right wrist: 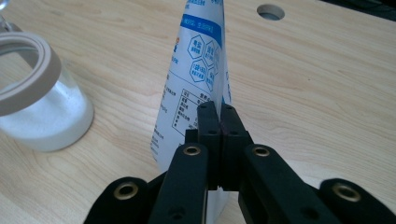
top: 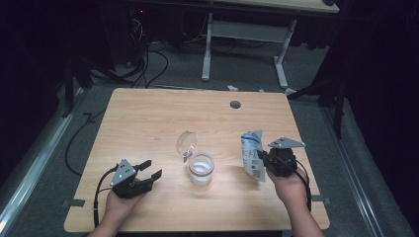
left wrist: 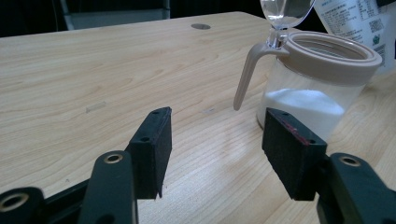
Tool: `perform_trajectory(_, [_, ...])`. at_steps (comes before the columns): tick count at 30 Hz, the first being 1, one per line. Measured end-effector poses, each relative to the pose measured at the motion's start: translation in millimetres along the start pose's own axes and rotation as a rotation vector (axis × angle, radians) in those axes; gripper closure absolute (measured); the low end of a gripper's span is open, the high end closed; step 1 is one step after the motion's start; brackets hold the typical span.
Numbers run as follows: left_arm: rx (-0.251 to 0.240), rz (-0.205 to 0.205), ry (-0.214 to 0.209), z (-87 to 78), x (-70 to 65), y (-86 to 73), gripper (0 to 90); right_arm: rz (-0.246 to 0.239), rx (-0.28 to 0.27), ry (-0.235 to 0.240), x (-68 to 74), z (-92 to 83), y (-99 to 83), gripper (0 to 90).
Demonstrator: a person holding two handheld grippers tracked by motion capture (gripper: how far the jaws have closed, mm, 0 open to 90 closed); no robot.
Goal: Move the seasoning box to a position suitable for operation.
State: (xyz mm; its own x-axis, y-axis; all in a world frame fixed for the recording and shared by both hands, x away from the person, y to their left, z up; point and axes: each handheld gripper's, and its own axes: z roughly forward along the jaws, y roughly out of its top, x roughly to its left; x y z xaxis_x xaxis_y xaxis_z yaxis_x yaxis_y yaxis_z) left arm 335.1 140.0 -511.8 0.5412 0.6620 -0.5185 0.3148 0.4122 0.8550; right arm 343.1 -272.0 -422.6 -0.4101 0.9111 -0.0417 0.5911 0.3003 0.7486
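In the high view, a light wooden desk [top: 148, 118] carries a clear glass jar [top: 201, 169] with a beige rim, partly filled with white powder, standing near the middle of the desk, somewhat toward the near edge. Its clear hinged lid [top: 187, 143] stands flipped up on the far-left side of the rim. A round grey cable hole [top: 235, 104] sits near the far edge. The left gripper [top: 149, 170] is held by a hand near the near-left corner, jaws apart and empty, aimed toward the jar. The right gripper [top: 260, 157] is held near the right edge, its jaws pinched on a white and blue printed pouch [top: 252, 153], which stands upright just left of the gripper and right of the jar.

In the left gripper view, the two black jaws stand wide apart with nothing but bare desk between them. The jar [left wrist: 322, 84] stands just beyond the right-hand jaw, a beige spoon handle [left wrist: 246, 77] hanging down from its rim, and the pouch [left wrist: 355, 23] shows behind it.

In the right gripper view, the jaws are pressed together on the lower edge of the pouch [right wrist: 196, 74], which rises upright above them. The jar [right wrist: 37, 98] stands at the left, apart from the pouch, and the cable hole [right wrist: 270, 11] lies at the far edge.
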Motion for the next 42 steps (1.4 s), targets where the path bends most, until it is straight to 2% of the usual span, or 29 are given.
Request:
perform_trajectory(2, [0.008,-0.005,0.004,-0.1,0.5,-0.1,43.1,0.007,-0.026,0.006,0.8,0.5,-3.7,90.0])
perform_trajectory(3, [0.009,-0.003,0.004,-0.5,0.5,0.0,43.1,0.002,-0.032,-0.006,1.9,0.9,-5.2,90.0])
perform_trajectory(10, [0.019,0.021,0.015,-2.6,1.6,-0.2,43.4,0.027,-0.114,-0.012,1.3,-0.6,-16.8,90.0])
perform_trajectory(14, [0.024,0.062,0.035,-3.5,3.0,-0.7,43.2,0.034,-0.164,-0.022,1.1,-3.7,-22.9,90.0])
perform_trajectory(17, [0.038,0.102,0.056,-7.1,6.7,-0.5,42.8,0.064,-0.212,-0.014,-1.6,-5.7,-28.4,90.0])
perform_trajectory(20, [0.024,0.101,0.075,-10.8,11.2,3.3,42.8,0.072,-0.237,-0.011,-3.3,-4.0,-33.4,90.0])
perform_trajectory(25, [0.012,0.086,0.092,-12.9,15.1,6.7,42.9,0.059,-0.298,-0.025,-1.6,-2.4,-41.7,90.0])
perform_trajectory(29, [0.013,0.076,0.094,-13.8,15.1,6.6,42.8,0.071,-0.357,-0.027,-3.3,0.7,-49.0,90.0])
perform_trajectory(34, [-0.004,0.078,0.129,-20.2,19.2,8.2,42.5,0.095,-0.425,-0.025,-5.1,6.4,-57.7,90.0])
perform_trajectory(36, [-0.01,0.075,0.145,-22.7,21.2,9.4,42.4,0.088,-0.413,-0.015,-6.3,10.1,-57.5,90.0])
perform_trajectory(40, [-0.002,0.103,0.178,-31.0,24.1,9.2,42.4,0.07,-0.414,-0.016,-7.4,15.1,-56.5,90.0])
perform_trajectory(42, [0.005,0.103,0.178,-34.8,24.4,8.3,42.2,0.076,-0.423,-0.014,-8.4,17.4,-55.4,90.0])
